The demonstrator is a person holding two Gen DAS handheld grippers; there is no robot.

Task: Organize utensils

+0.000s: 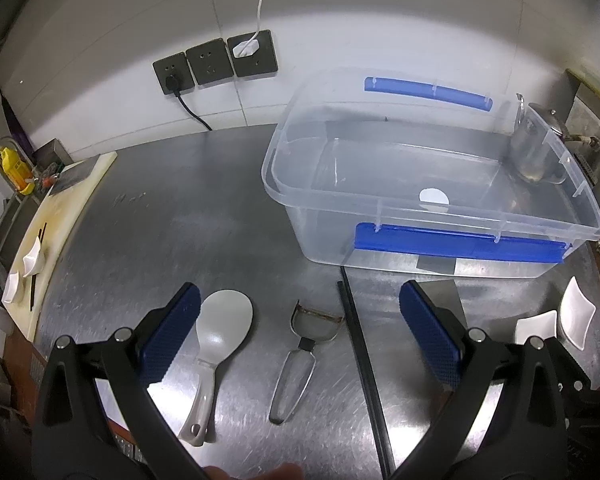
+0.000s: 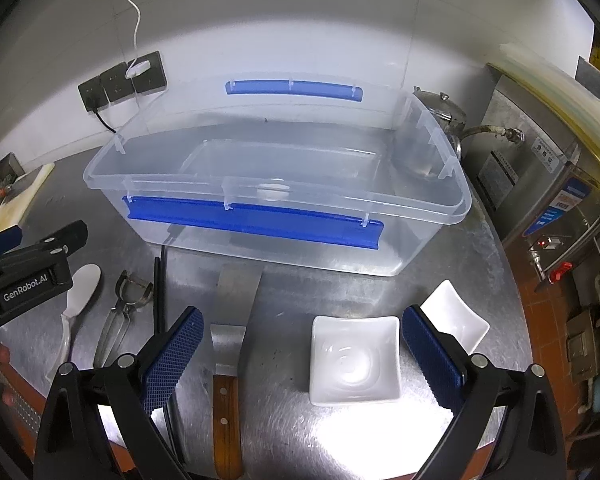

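- Your left gripper [image 1: 300,340] has its jaws spread wide and empty, hanging over the lower middle of its view; the right gripper [image 2: 302,354] is likewise apart and holds nothing.
- The utensils lie in a row on the steel table [image 1: 180,220], all outside the clear bin [image 1: 432,184], which sits upper right in the left view.
- The rice paddle [image 1: 220,332], lower left, is smooth grey plastic: likely light and slick. Take it by the narrow handle, not the rounded blade.
- The peeler [image 1: 300,364], lower centre, has a clear handle and a curved, rusty-looking metal head; grip the handle, since the head is thin and may twist.
- The chopsticks [image 1: 360,360] are thin, black and stiff, lying flat; they will probably roll or slip, so pinch mid-length.
- The spatula [image 2: 232,332], lower centre of the right view, has a flat steel blade and a riveted wooden handle; it is probably the heaviest. Take the wood.
- Two white dishes [image 2: 356,360] at lower right look glazed, slippery and breakable; pinch a rim gently.
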